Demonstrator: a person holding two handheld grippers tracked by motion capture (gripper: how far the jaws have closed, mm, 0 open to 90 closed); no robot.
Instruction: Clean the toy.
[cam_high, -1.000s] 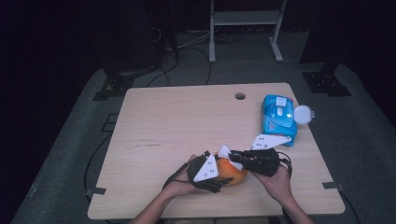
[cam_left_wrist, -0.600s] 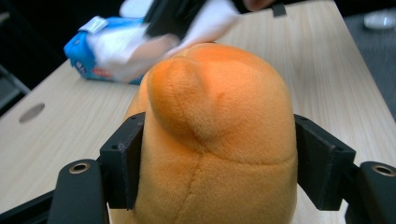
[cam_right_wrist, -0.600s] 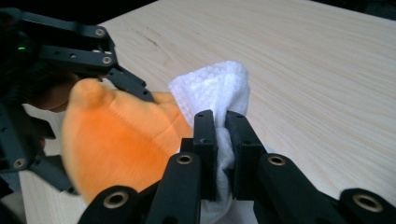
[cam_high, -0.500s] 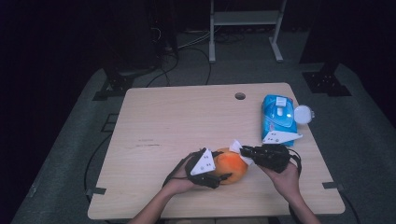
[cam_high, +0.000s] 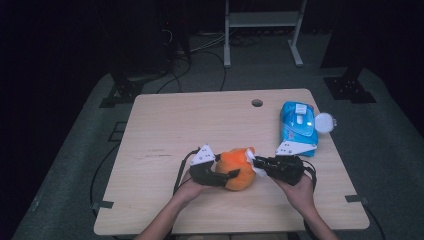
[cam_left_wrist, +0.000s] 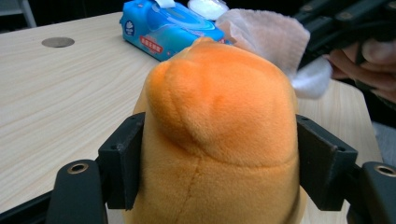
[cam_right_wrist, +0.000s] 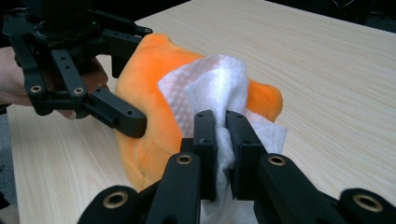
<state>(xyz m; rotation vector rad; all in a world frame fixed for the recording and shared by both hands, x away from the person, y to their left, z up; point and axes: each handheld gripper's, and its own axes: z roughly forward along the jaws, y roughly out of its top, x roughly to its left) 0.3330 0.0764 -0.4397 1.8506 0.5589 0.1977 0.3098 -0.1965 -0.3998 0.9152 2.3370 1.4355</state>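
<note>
1. The orange plush (cam_high: 238, 167) sits on the bench (cam_high: 165, 125) near its front edge, between the two hands.
2. The left tongs (cam_high: 231, 175) clamp the plush from both sides; in the left gripper view the plush (cam_left_wrist: 219, 135) fills the gap between the two black jaws, which press into its sides.
3. A white wipe (cam_right_wrist: 219, 88) lies against the plush's upper side, draped over the orange fabric (cam_right_wrist: 140, 126).
4. The right tongs (cam_right_wrist: 221, 140) are nearly closed, pinching a fold of the wipe between the jaws; in the high view these tongs (cam_high: 259, 163) meet the plush from the right.
5. The left hand (cam_high: 187, 186) and right hand (cam_high: 300, 189) come in from the bench's front edge.
6. A blue wipe pack (cam_high: 298, 126) lies near the right edge of the bench, well apart from the plush, its round white lid (cam_high: 324, 121) flipped open to the side.
7. A round hole (cam_high: 257, 103) shows in the bench near its far edge.
</note>
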